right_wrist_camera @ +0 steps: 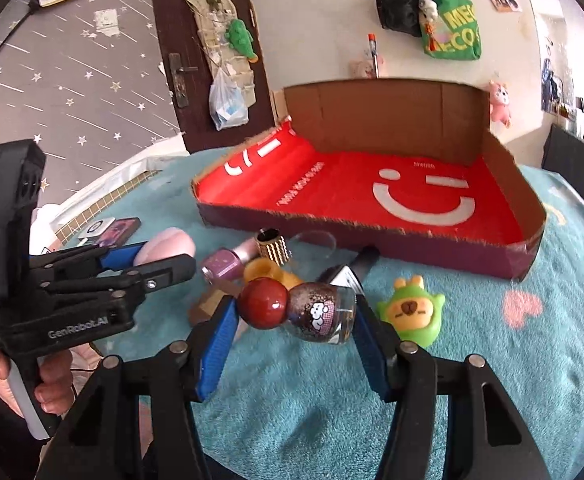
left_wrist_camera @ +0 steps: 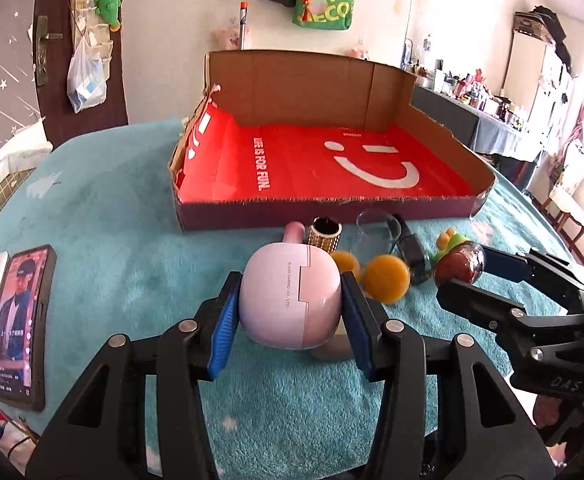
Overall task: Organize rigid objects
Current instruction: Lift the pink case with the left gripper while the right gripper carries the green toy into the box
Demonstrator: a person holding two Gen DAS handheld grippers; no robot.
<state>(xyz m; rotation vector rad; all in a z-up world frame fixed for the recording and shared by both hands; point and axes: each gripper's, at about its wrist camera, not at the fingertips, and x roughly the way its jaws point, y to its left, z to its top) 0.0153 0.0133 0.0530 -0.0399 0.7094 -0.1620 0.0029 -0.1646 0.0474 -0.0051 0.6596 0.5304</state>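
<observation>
Grabbing two things at once here: our left gripper (left_wrist_camera: 290, 304) is clamped on the pink case (left_wrist_camera: 290, 294), and our right gripper (right_wrist_camera: 295, 314) is closed around the little bottle with the dark red ball cap (right_wrist_camera: 301, 308). Both sit low over the teal blanket (left_wrist_camera: 112, 208), just short of the cardboard box with the red liner (left_wrist_camera: 331, 160), which looks empty so far. We'd say we're at the pickup step. Next move calls for lifting both over the near box wall and setting them down apart, clear of the clutter.

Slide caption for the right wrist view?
Right gripper clamps a red-capped bottle before the red-lined box; left gripper holds a pink case.
</observation>
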